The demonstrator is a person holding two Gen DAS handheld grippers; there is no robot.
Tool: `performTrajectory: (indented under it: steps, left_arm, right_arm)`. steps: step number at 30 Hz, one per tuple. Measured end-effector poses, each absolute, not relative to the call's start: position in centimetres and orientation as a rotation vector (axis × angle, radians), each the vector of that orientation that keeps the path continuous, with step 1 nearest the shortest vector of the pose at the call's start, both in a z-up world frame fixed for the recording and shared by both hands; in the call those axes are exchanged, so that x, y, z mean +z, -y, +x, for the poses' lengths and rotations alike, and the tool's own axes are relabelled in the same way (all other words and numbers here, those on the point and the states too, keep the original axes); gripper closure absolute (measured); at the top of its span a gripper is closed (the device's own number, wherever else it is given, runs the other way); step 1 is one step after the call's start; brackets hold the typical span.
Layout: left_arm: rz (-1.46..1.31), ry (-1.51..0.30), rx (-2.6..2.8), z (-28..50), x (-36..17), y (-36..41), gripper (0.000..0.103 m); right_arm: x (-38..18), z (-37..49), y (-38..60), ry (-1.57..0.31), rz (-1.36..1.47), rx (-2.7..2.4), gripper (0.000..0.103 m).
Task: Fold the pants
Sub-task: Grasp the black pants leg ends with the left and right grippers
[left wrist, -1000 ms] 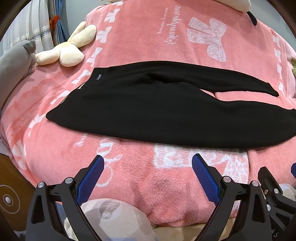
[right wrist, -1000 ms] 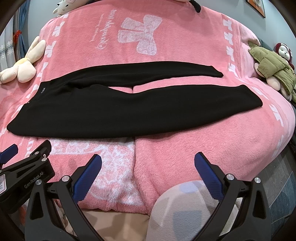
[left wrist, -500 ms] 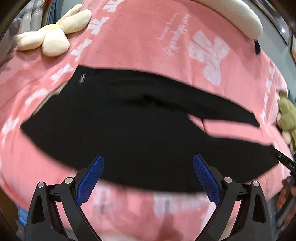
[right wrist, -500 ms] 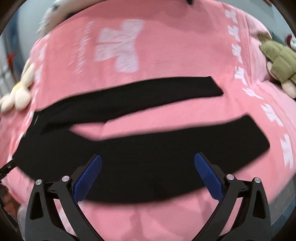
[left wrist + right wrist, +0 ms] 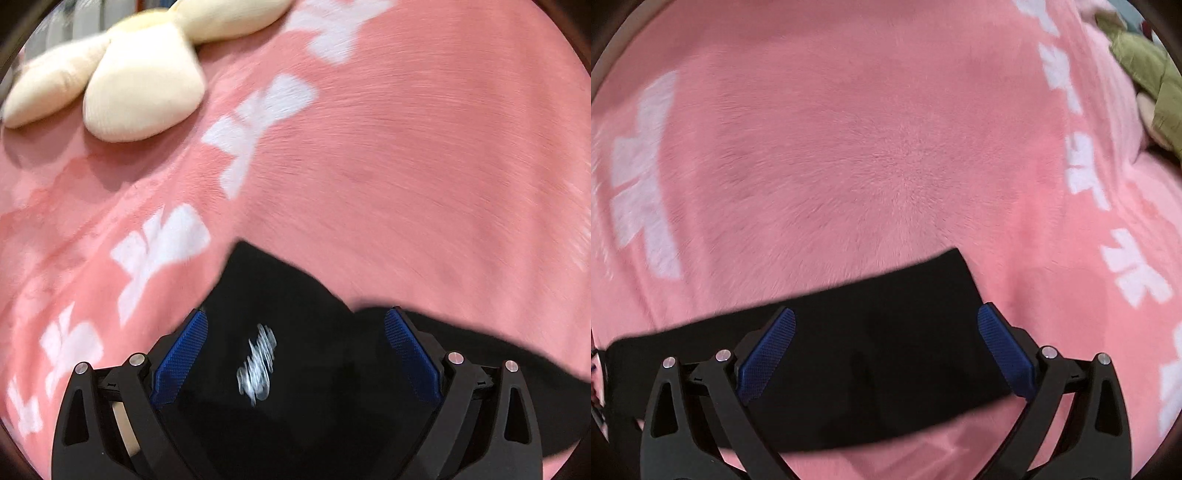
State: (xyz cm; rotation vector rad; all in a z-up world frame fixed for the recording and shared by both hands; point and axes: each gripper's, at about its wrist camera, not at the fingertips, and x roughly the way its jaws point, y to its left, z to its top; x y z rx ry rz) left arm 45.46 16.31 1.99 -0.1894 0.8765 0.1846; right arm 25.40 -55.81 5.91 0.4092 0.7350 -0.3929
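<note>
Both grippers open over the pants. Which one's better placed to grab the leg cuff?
Right. The right gripper straddles the leg end of the pants; the left gripper sits at the waistband logo.

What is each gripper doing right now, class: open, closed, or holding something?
Left gripper: open, holding nothing, over the waistband corner of the black pants.
Right gripper: open, holding nothing, over a leg end of the pants.

pants (image 5: 295, 424): matt black cloth | blanket (image 5: 868, 147): fuzzy pink fleece (white print)
</note>
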Motion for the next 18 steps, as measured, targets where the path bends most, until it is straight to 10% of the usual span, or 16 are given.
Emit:
performTrajectory:
  steps: [5,8,9,11,18]
  left_arm:
    - [-0.257,-0.989,0.253,50.0,-1.3,-18.4,0.008]
    - [-0.252,-0.976,0.257,50.4,-1.4,-18.6,0.02]
    - [-0.246,-0.964,0.247,50.3,-1.1,-18.6,0.043]
    - [-0.246,-0.954,0.221,49.7,0.0,-18.8,0.087]
    - [-0.4,-0.786,0.048,41.0,7.7,-23.0,0.094]
  right_arm:
    - [3.9,29.1,56.1,-0.797,0.433,-0.414,0.006]
    - [3.3,29.8,54.6,-0.827,0.386,-0.412,0.061]
    - [3.4,29.6,54.3,-0.819,0.389,-0.4,0.092]
    - [4.0,28.7,53.9,-0.794,0.411,-0.367,0.096]
    - [10.9,17.4,50.5,-0.588,0.357,-0.242,0.097]
